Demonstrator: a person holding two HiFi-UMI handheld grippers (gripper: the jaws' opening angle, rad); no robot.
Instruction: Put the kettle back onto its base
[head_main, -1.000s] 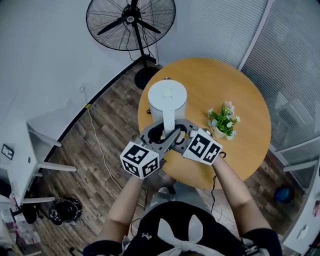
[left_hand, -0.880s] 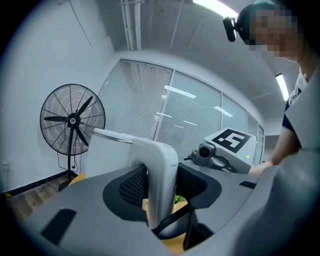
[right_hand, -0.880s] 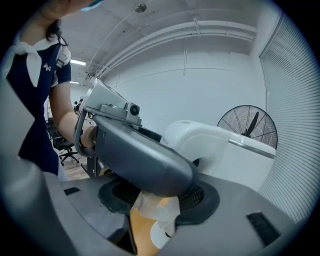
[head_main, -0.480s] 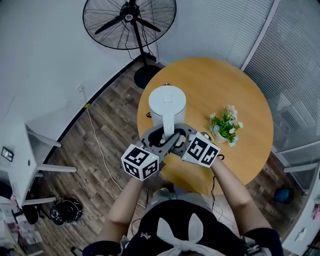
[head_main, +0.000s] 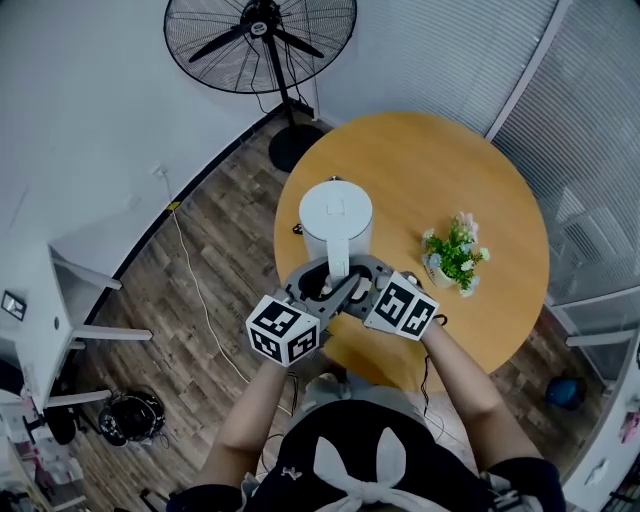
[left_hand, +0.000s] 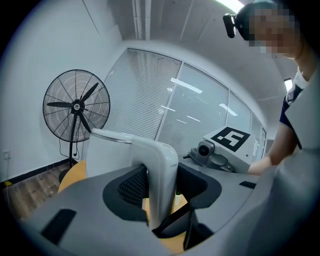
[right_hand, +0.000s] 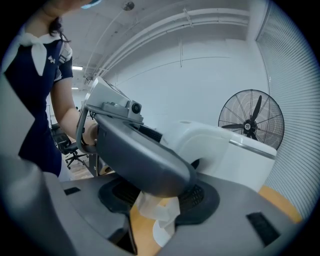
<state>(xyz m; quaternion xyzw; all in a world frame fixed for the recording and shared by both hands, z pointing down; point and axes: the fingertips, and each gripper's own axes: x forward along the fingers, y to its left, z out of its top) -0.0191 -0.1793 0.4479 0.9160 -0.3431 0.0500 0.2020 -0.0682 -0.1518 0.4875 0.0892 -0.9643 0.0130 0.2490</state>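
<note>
A white electric kettle (head_main: 335, 212) hangs over the near left part of the round wooden table (head_main: 480, 180). Both grippers meet at its handle (head_main: 338, 264). My left gripper (head_main: 322, 280) comes in from the lower left, my right gripper (head_main: 358, 277) from the lower right, and their jaws cross around the handle. In the left gripper view the handle (left_hand: 161, 175) stands between the black pads. In the right gripper view the left gripper's jaw covers most of the handle (right_hand: 157, 210). Each gripper is shut on the handle. The kettle hides its base.
A small potted plant (head_main: 455, 255) stands on the table to the right of the kettle. A tall floor fan (head_main: 262, 40) is behind the table by the wall. White furniture (head_main: 60, 290) and a cable (head_main: 195, 290) lie on the floor at the left.
Both grippers have sunk together with the kettle toward the tabletop. The grip on the handle looks unchanged.
</note>
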